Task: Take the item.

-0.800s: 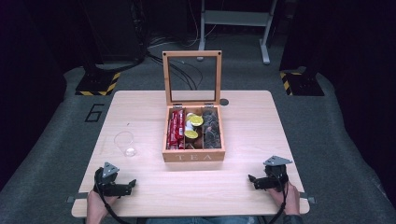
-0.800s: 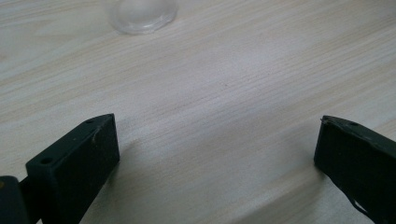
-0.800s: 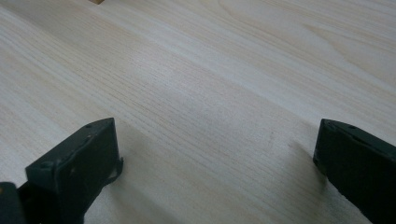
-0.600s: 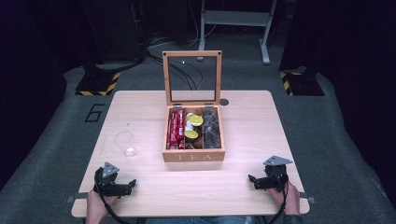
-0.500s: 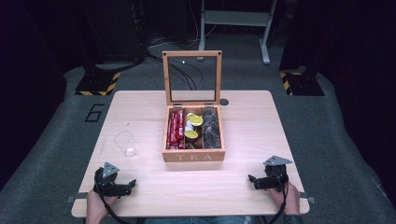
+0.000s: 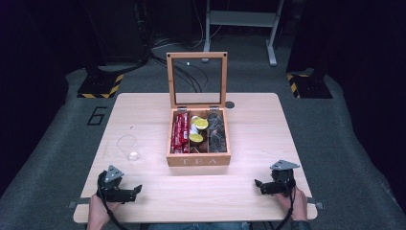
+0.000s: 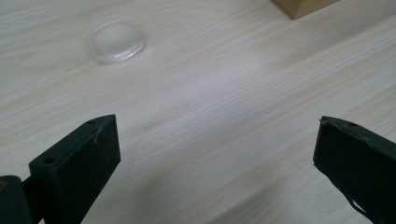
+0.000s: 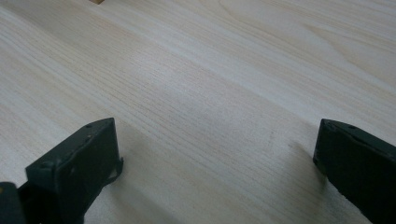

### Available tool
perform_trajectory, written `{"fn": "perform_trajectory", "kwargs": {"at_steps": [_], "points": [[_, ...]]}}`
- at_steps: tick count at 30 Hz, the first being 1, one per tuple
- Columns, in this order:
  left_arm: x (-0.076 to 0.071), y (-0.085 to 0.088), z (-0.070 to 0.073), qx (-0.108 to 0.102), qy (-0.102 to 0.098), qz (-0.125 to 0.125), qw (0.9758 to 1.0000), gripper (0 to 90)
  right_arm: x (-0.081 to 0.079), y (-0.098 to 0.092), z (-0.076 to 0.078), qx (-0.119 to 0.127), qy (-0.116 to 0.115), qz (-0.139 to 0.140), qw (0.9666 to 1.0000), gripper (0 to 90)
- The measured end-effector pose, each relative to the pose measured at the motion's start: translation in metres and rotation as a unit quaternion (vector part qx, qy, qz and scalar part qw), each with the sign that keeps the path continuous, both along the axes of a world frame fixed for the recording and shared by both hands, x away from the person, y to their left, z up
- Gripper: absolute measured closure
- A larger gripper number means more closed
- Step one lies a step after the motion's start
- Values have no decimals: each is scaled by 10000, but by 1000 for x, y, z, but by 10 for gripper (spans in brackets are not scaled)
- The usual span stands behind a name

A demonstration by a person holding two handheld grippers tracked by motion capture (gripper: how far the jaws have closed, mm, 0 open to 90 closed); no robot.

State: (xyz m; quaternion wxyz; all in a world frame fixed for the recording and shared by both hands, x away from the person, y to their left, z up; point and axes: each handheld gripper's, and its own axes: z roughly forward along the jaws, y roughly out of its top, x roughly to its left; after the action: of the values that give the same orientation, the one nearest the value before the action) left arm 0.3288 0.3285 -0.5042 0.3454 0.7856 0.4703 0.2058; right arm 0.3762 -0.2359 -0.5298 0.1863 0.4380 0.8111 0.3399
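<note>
Nothing has moved: wooden box (image 6: 198, 159) lettered "TEA", lid up, mid-bench (image 6: 249, 124), well ahead of left claw (image 6: 135, 190) and right claw (image 6: 259, 184), both gaping empty.

A wooden tea box (image 6: 198, 159) sits mid-table (image 6: 143, 110), its glass lid (image 6: 197, 79) standing upright, red packets (image 6: 180, 132) in its left compartment. A clear glass (image 6: 128, 146) lies to its left. The left claw (image 6: 135, 190) and right claw (image 6: 259, 185) rest near the front corners.

open tea box (image 6: 198, 143) mid-table, bare wood either side, glass cup (image 6: 128, 146) left
</note>
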Motion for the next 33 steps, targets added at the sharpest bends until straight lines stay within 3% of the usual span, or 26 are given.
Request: {"fn": "perform_trajectory", "kwargs": {"at_steps": [7, 12, 22, 29, 33], "points": [[1, -11, 19, -72, -7, -198, 9998, 12, 0, 0, 0, 0, 0, 0, 10000, 0], [9, -22, 28, 32, 4, -415, 9991, 16, 0, 0, 0, 2, -2, -7, 10000, 0], [26, -51, 48, 35, -94, -838, 9964, 17, 0, 0, 0, 4, 1, -3, 10000, 0], [43, -67, 65, -45, -76, -1176, 9930, 15, 0, 0, 0, 1, 1, 1, 10000, 0], [50, -75, 70, -108, -95, -1207, 9926, 15, 0, 0, 0, 8, 0, -15, 10000, 0]]}}
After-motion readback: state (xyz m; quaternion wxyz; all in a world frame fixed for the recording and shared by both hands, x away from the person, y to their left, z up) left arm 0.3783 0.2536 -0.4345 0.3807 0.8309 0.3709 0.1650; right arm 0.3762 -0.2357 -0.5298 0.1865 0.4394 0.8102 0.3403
